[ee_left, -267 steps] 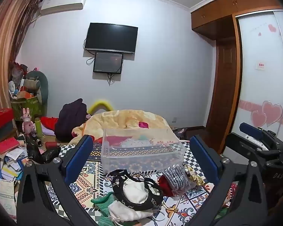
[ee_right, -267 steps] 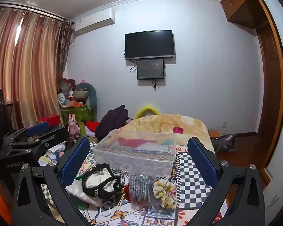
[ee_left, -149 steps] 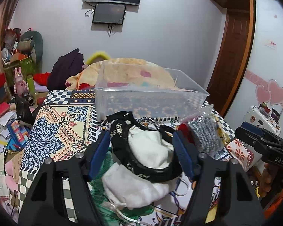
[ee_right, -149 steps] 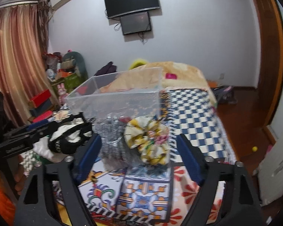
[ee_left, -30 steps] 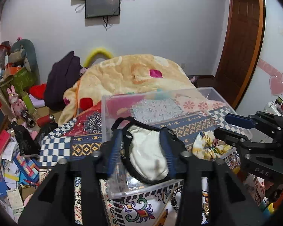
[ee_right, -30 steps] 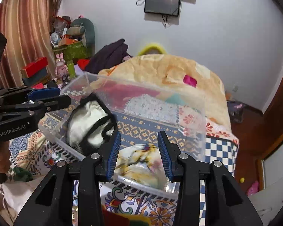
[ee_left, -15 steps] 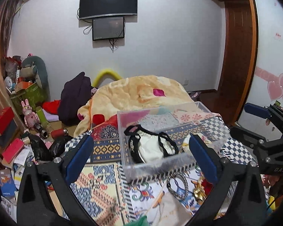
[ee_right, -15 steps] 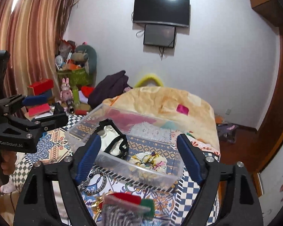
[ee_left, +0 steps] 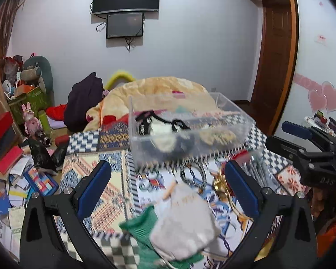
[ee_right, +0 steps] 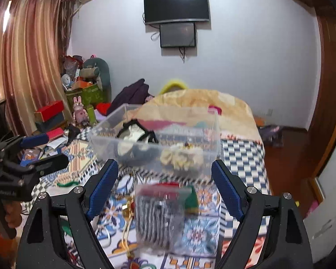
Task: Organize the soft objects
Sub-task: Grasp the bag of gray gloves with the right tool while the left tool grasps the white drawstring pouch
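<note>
A clear plastic bin (ee_left: 190, 134) stands on the patterned bed cover (ee_left: 114, 192); it also shows in the right wrist view (ee_right: 154, 148). Inside lie a black-and-white cloth piece (ee_left: 161, 123) and a yellow floral scrunchie (ee_right: 181, 157). My left gripper (ee_left: 168, 190) is open and empty, above a white sock (ee_left: 186, 219) and a green sock (ee_left: 141, 226). My right gripper (ee_right: 165, 192) is open and empty, above a clear bag of grey striped fabric (ee_right: 159, 217) with a red and green header.
A black-and-white hair band (ee_left: 192, 174) and a gold trinket (ee_left: 219, 186) lie before the bin. A yellow blanket (ee_left: 163, 89) is heaped behind it. Clutter of books and boxes (ee_left: 9, 157) covers the floor at left. A wooden door (ee_left: 277, 56) is at right.
Both grippers have dropped lower and tilted down toward the items in front of the bin. The cloth piece and scrunchie stay in the bin. Both stay open.
</note>
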